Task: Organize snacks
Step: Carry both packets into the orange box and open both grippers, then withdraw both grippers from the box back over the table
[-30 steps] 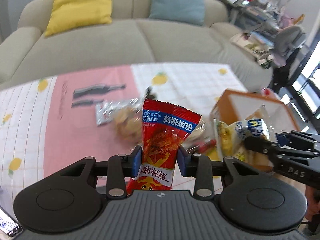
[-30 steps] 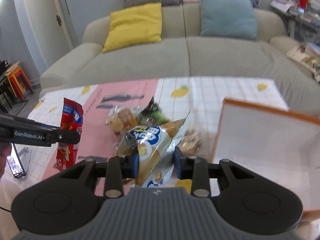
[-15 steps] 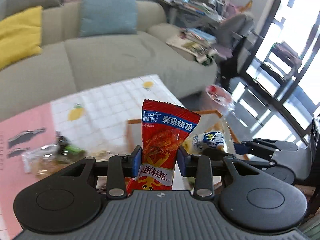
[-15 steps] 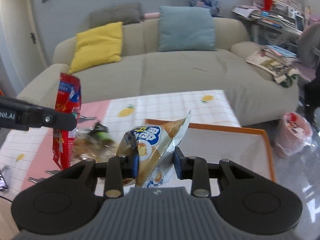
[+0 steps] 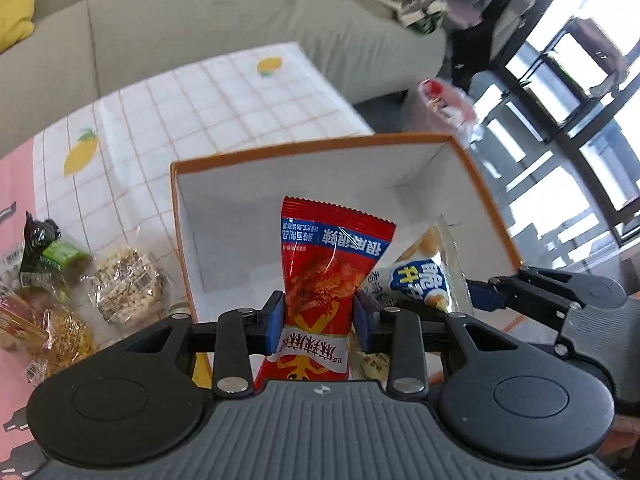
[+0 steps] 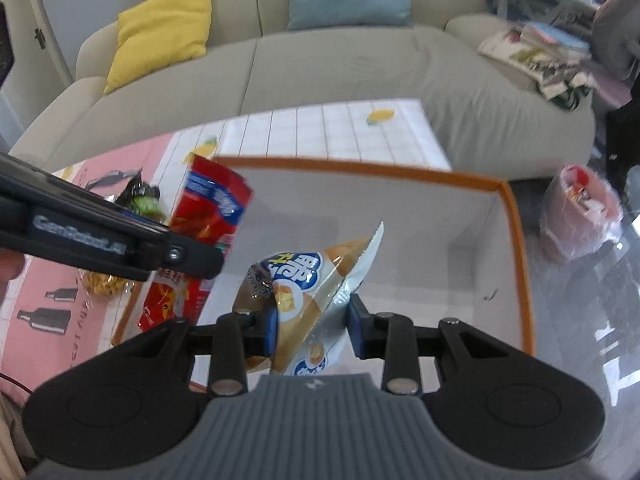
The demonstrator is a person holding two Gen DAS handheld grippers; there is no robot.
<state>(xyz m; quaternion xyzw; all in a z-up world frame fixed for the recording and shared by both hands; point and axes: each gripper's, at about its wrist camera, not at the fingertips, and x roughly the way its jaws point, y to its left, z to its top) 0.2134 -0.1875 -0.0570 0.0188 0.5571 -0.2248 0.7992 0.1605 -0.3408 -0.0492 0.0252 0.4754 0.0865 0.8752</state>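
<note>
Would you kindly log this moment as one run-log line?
left gripper: shut on red packet | right gripper: shut on tan packet | both over orange-rimmed box | release: not yet

A table (image 5: 224, 92) under a checked lemon-print cloth carries an orange-rimmed box (image 5: 276, 150) at 6 o'clock and loose snack packs (image 5: 124, 286) at 9.

A red snack packet (image 5: 329, 280) with a blue band and white lettering. A tan and silver packet (image 6: 308, 292) with a blue-and-white logo. A white box (image 6: 516, 240) edged in orange. The bench cloth (image 5: 208, 108) is white grid with yellow lemons, beside a pink panel.
</note>
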